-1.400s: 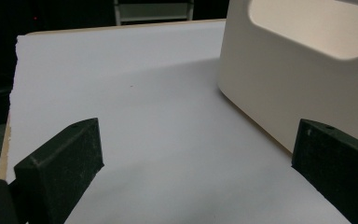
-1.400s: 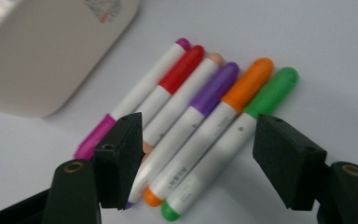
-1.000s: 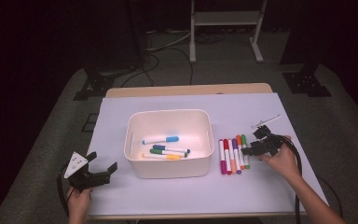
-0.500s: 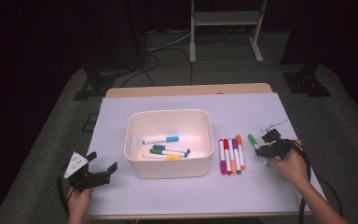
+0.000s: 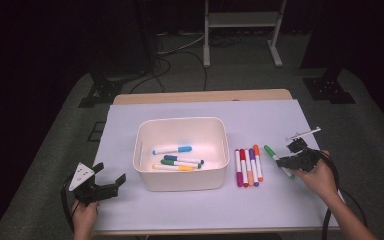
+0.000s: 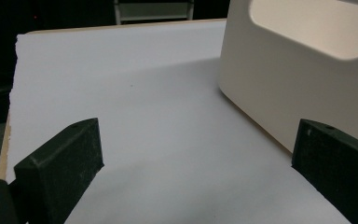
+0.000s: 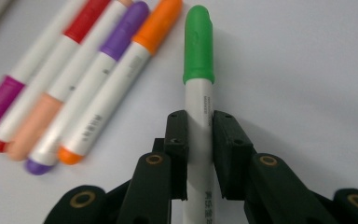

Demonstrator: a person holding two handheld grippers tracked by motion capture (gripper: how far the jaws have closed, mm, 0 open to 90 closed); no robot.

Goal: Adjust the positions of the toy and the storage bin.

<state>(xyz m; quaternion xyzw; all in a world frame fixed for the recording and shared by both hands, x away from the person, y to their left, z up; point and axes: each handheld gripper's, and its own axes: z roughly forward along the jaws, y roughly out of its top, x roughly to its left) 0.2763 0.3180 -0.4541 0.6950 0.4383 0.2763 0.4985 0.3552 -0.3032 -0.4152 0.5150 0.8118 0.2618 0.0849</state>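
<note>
a: your right gripper [image 7: 199,135] has just been closing, and its jaws now pinch the green marker [image 7: 198,70] across the white barrel, a little below the cap. good spot, but check the pads sit square on the barrel before you lift.

b: and then what?

a: raise it straight up so the tail clears the tabletop [image 5: 280,210], keep it level, and carry it over the near rim of the white bin [image 5: 182,180]. i'd say don't let go until the whole marker hangs above the markers already inside [image 5: 177,161].

b: where does the marker sit relative to you?

a: it runs straight out ahead between your jaws, cap pointing away, just beside the row of four markers [image 5: 248,166] that lie between you and the bin. keep clear of the orange one next to it.

b: and the left gripper [image 5: 102,185]?

a: spread wide, holding nothing, resting near the bin's left wall.
</note>
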